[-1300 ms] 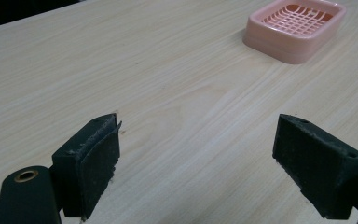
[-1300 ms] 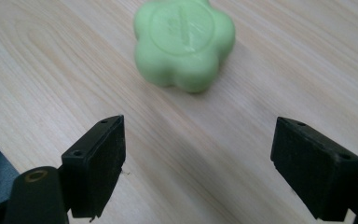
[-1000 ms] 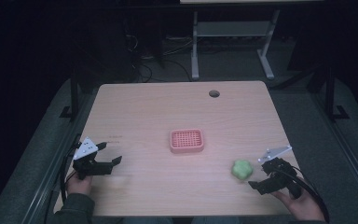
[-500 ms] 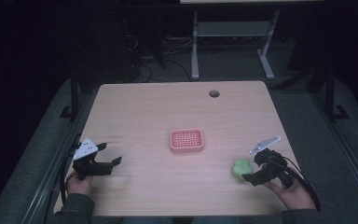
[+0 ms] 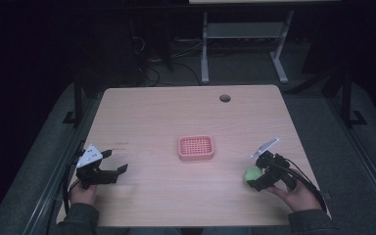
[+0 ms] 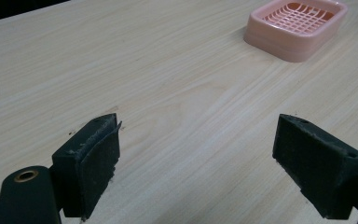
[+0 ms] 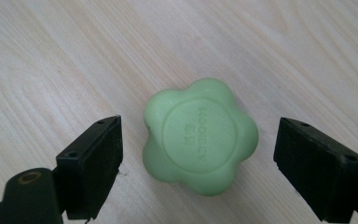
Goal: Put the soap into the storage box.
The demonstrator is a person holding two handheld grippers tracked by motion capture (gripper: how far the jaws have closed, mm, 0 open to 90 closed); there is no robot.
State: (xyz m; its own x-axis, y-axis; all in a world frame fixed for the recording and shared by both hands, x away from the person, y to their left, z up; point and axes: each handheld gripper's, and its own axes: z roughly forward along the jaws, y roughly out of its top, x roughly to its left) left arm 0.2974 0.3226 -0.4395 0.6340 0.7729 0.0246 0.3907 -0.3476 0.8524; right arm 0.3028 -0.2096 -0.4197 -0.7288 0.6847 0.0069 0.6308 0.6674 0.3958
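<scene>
A green flower-shaped soap (image 7: 199, 135) lies flat on the wooden table (image 5: 176, 117), near its right front (image 5: 251, 174). My right gripper (image 7: 198, 168) hangs just over it, open, with a jaw on each side and neither touching it; in the high view the right gripper (image 5: 258, 177) sits at the soap's right. A pink slotted soap dish (image 5: 196, 147) rests at the table's middle, also at the upper right of the left gripper view (image 6: 296, 26). My left gripper (image 5: 116, 164) is open over bare wood at the front left (image 6: 196, 158).
A round cable hole (image 5: 224, 98) is cut near the table's far edge. Beyond the table stand a white metal frame (image 5: 245, 34) and loose cables on the dark floor. Dark grey side panels flank the table.
My right gripper has moved left and forward onto the green soap, so its jaws now straddle it. The left gripper and the dish have stayed put.
</scene>
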